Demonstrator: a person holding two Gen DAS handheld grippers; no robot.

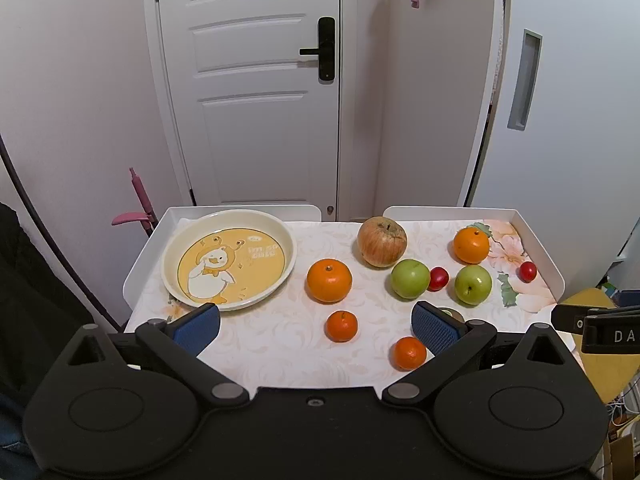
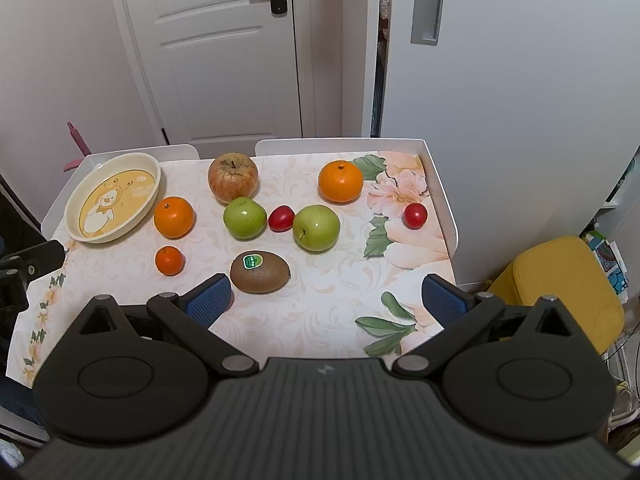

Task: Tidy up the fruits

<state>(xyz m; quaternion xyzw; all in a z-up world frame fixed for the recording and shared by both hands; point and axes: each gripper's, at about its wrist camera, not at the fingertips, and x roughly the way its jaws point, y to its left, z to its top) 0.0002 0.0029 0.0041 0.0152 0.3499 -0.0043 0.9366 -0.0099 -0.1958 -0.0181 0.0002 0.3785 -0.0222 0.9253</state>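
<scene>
One plate, cream with a yellow duck drawing, sits at the upper left of the table in the right wrist view and holds nothing. All the fruit lies loose on the tabletop to its right. Counted: one red-streaked apple at the back, two green apples side by side, two large oranges, two small mandarins low in the left wrist view, two small red fruits, one of them wedged between the green apples, and one kiwi with a green sticker near the frame's middle.

Left gripper stands wide with nothing between its blue pads; right gripper is likewise spread and holds nothing, the kiwi just beyond its left pad.

Floral cloth covers the table, which has a low white rim. Behind stand a white panelled door with a black handle, a pale wall, and a yellow stool at the right edge.
</scene>
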